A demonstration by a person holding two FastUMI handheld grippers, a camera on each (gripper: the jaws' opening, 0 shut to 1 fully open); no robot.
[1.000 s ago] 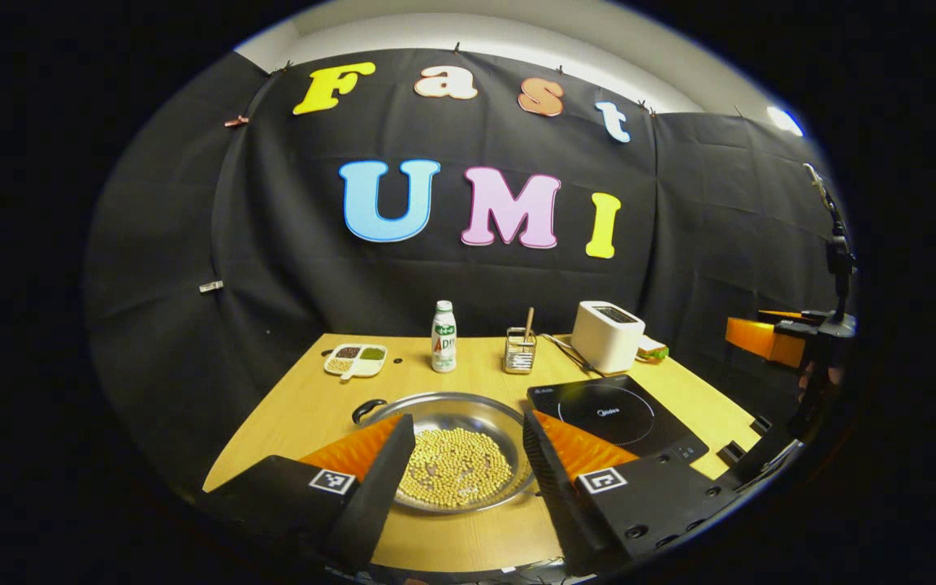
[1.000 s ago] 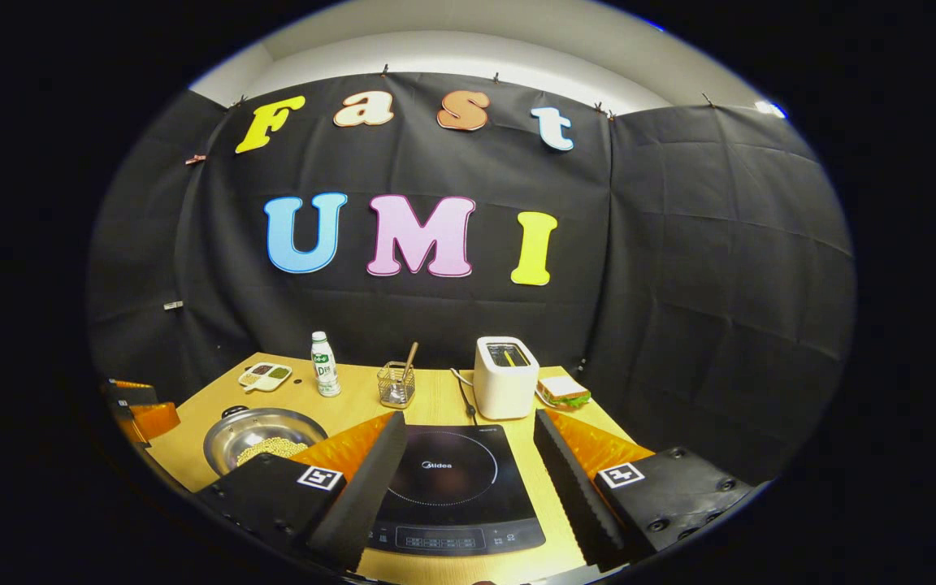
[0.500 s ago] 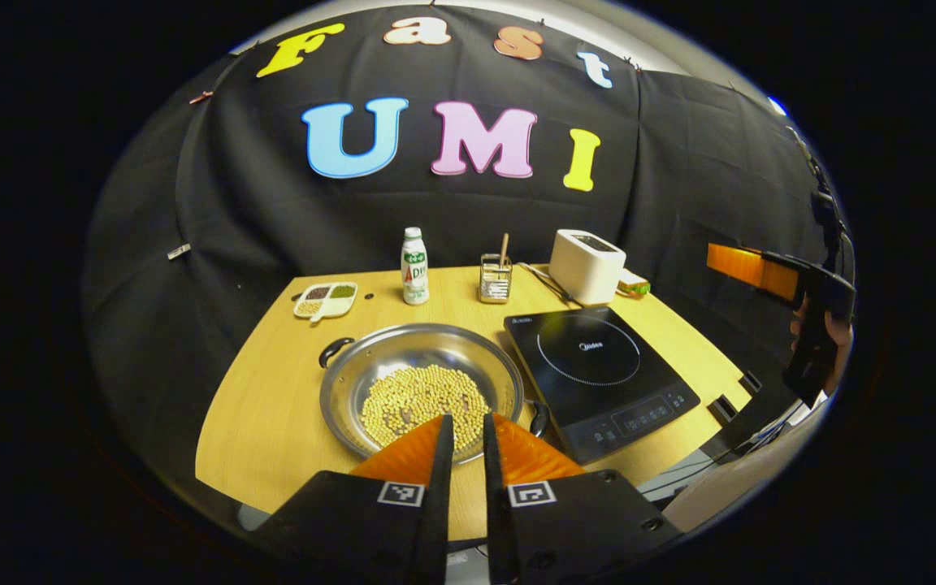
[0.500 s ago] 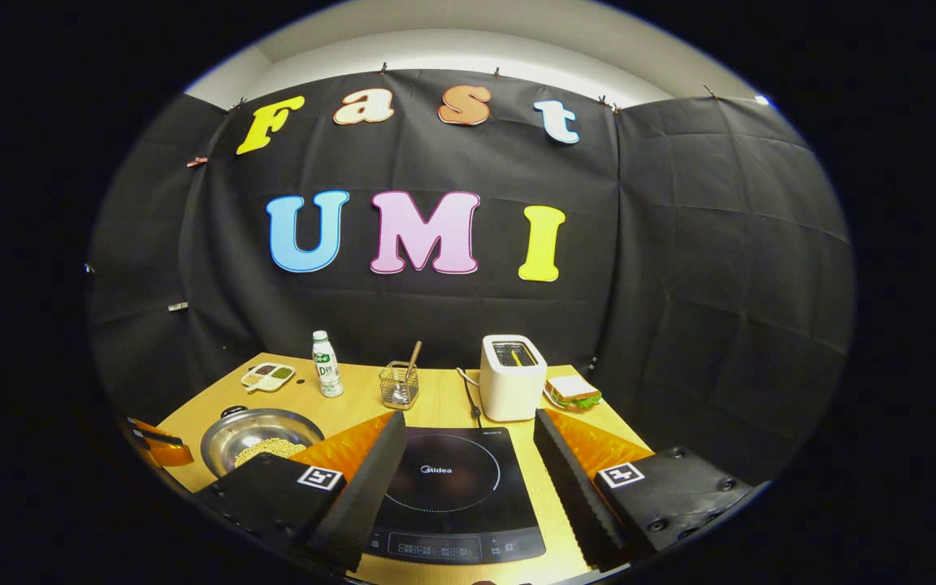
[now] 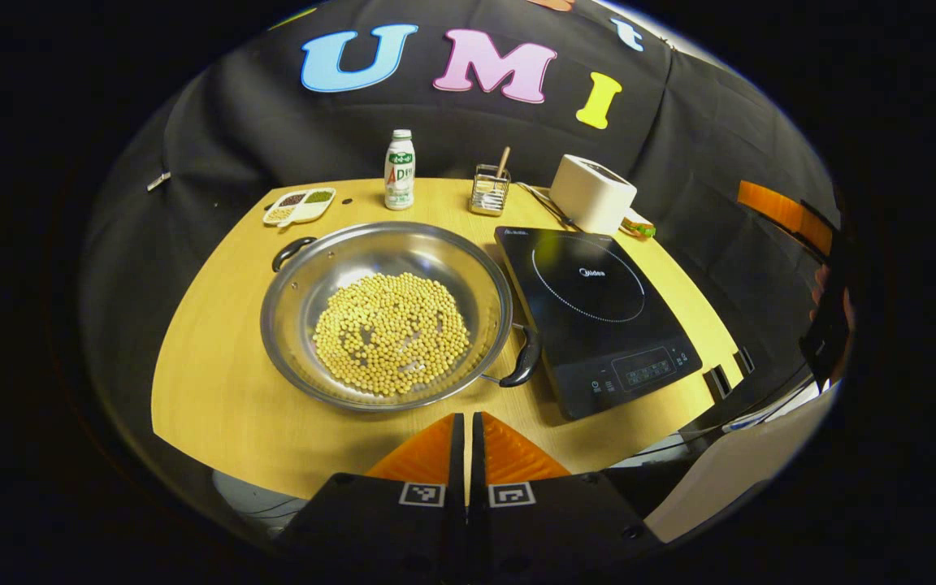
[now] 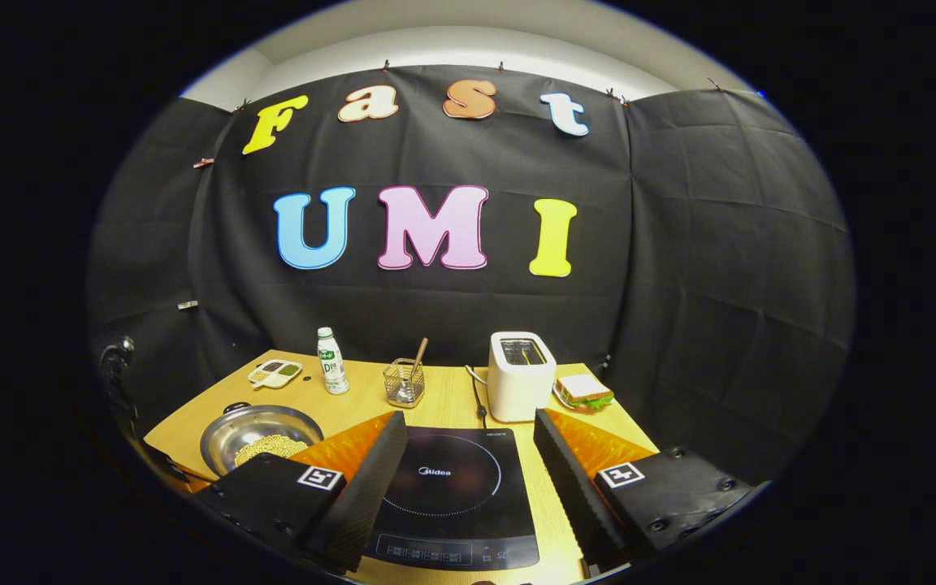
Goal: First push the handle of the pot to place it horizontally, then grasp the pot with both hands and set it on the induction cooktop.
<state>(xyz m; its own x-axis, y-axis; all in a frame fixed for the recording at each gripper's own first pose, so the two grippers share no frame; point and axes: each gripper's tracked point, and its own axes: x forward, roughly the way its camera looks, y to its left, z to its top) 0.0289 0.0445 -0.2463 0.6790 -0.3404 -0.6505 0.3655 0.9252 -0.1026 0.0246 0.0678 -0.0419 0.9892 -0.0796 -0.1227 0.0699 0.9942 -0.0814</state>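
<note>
A wide steel pot (image 5: 297,301) holding yellow beans sits on the wooden table, left of the black induction cooktop (image 5: 598,309). Its two black handles lie on a diagonal, one at the far left (image 5: 291,250), one at the near right (image 5: 523,364) close to the cooktop's edge. My left gripper (image 5: 465,422) is shut with nothing between its fingers, above the table's near edge just short of the pot. My right gripper (image 6: 468,455) stands open over the cooktop (image 6: 452,487), with the pot (image 6: 253,431) at its left. The right gripper (image 5: 785,213) also appears far right in the left gripper view.
Along the table's back stand a divided dish (image 5: 299,205), a small bottle (image 5: 400,169), a wire holder with a stick (image 5: 489,187), a white toaster (image 5: 594,193) and a sandwich on a plate (image 6: 583,392). A cable (image 5: 545,207) runs from the toaster.
My left gripper shut its fingers, rose and tilted down over the pot, pulling back toward the near edge. The right gripper barely moved.
</note>
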